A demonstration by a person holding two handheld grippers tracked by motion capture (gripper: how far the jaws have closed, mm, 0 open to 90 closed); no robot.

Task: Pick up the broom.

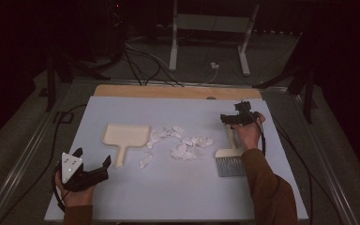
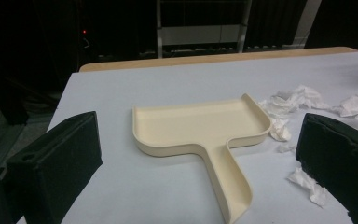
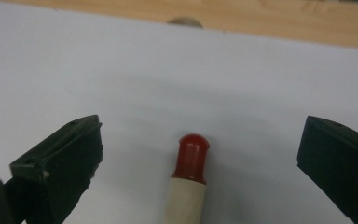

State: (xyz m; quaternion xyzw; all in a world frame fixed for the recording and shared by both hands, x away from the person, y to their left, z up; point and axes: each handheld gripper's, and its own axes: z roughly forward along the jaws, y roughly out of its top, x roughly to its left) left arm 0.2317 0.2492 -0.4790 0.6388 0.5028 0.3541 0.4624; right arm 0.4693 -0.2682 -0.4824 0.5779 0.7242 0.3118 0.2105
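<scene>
A cream dustpan (image 1: 126, 135) lies flat on the white table, its handle toward the near edge. Ahead of my open left gripper (image 1: 93, 158) the dustpan (image 2: 200, 126) sits between the spread jaws, untouched. To its right are crumpled white paper scraps (image 1: 183, 143), also at the right of the left gripper view (image 2: 303, 100). A brush with grey bristles (image 1: 230, 166) lies at the right, its cream handle running away under the person's right hand. My right gripper (image 1: 236, 113) hovers over the far end of that handle, jaws wide apart on either side of the handle's red tip (image 3: 193, 156).
The white table top (image 1: 178, 197) ends in a wooden strip (image 1: 178, 91) at the far side. Beyond it are dark floor, cables and a white stand (image 1: 211, 28). Each gripper trails a black cable off its side of the table.
</scene>
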